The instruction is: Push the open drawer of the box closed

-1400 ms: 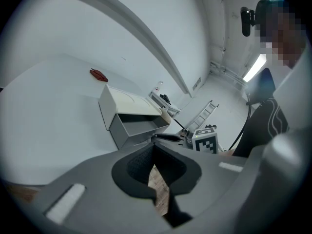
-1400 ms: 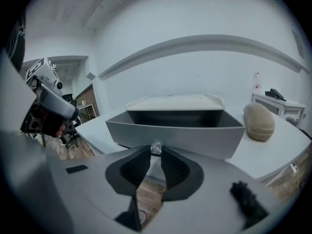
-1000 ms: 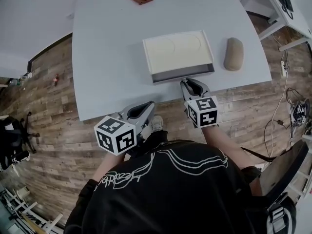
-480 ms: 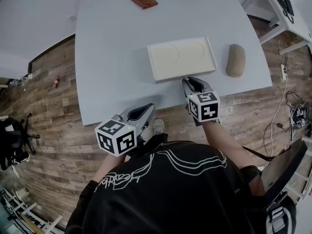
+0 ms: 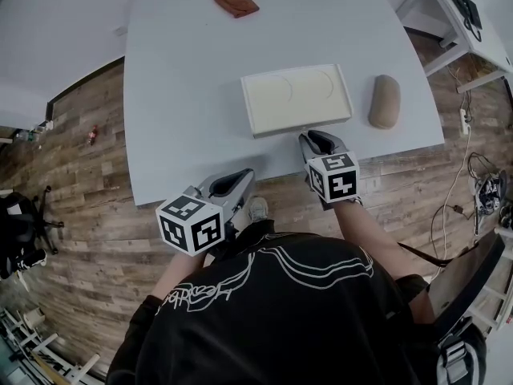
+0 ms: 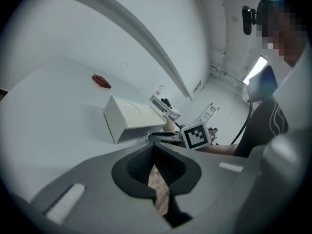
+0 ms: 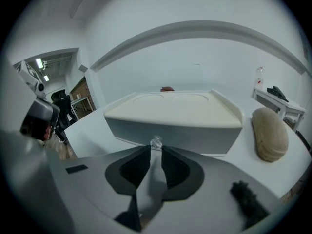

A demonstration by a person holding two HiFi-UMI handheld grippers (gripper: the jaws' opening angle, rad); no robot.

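Observation:
The cream box [image 5: 296, 99] lies on the grey table [image 5: 184, 119], its drawer flush with the front face [image 7: 175, 130]. My right gripper [image 5: 311, 135] is up against the middle of that face. In the right gripper view its jaws [image 7: 153, 149] stand only a knob's width apart, closed on the small clear drawer knob [image 7: 156, 142]. My left gripper [image 5: 244, 175] hangs off the table's near edge, apart from the box; its jaws [image 6: 155, 162] are shut with nothing in them. The left gripper view shows the box [image 6: 129, 118] ahead.
A tan oval object [image 5: 385, 101] lies just right of the box, also visible in the right gripper view [image 7: 268, 133]. A reddish-brown item [image 5: 236, 1] sits at the table's far side. Wooden floor lies below the near edge; a white desk [image 5: 473, 14] stands at right.
The drawer, open a second ago, has slid into the box with my right gripper moving forward behind it. The left gripper has stayed where it was.

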